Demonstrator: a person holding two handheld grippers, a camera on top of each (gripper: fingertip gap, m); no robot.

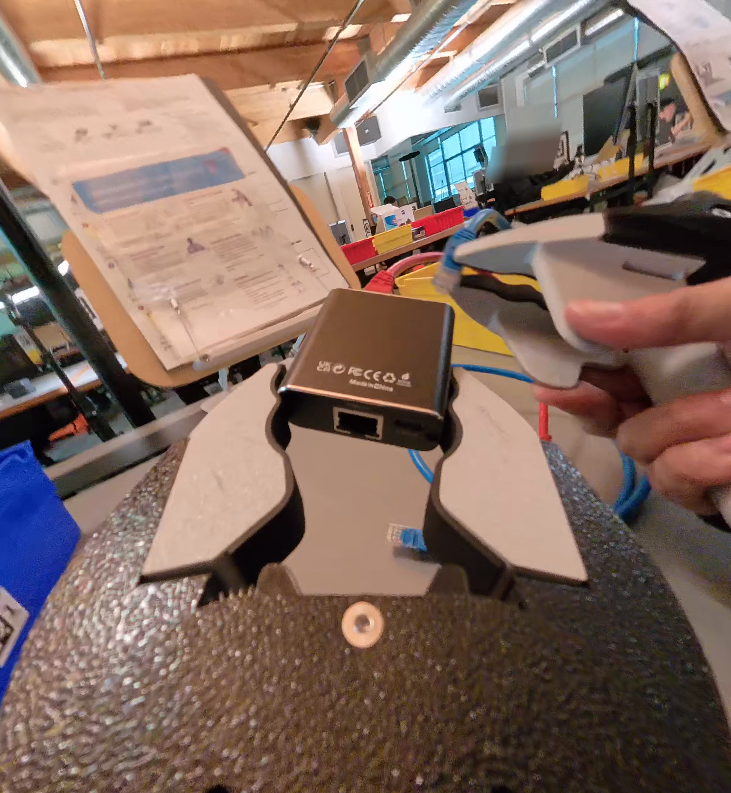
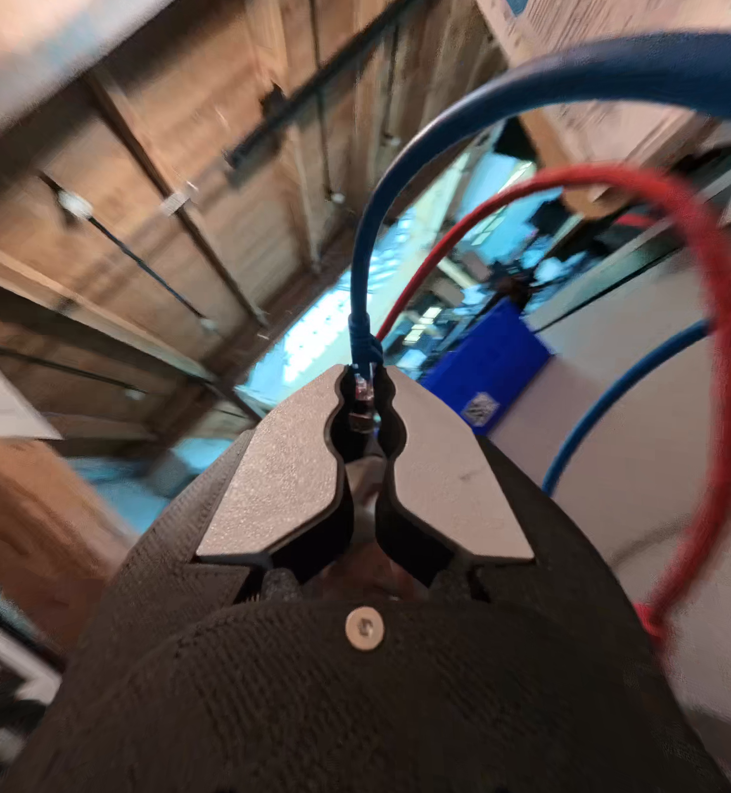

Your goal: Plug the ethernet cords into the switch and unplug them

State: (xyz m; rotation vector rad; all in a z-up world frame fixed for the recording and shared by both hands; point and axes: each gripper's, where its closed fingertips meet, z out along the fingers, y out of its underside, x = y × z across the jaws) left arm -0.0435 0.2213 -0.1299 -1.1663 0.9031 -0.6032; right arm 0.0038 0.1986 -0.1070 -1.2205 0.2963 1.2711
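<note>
The left gripper (image 1: 366,403) clamps a small black switch (image 1: 370,364) between its grey fingertips, the box lifted off the table with its port face turned back toward the camera. One empty ethernet socket (image 1: 358,422) shows in that face, with a smaller slot just to the right of it. Below the switch, in the gap between the fingers, a loose blue plug (image 1: 406,538) lies on the grey table (image 1: 355,515), and a blue cord (image 1: 419,463) curves past the right finger.

To the right of the switch and slightly higher, a person's hand (image 1: 672,412) holds the right gripper (image 1: 454,274), whose fingers are pinched on a blue ethernet plug (image 1: 449,261) that points left, close to the switch but apart from it. In the right wrist view, the right gripper (image 2: 363,386) squeezes the clear-tipped plug (image 2: 363,392) at its fingertips, and the blue cord (image 2: 398,206) arcs up and off to the right. A red cord (image 2: 715,300) loops beyond it, to the right.

Behind the switch, a red plug (image 1: 383,281) reaches its far end; whether it is seated cannot be told. To the left of the left gripper sits a blue bin (image 1: 7,549). Farther back, a printed sheet on a clipboard (image 1: 153,206) leans up to the left, and yellow and red bins (image 1: 391,240) line distant tables.
</note>
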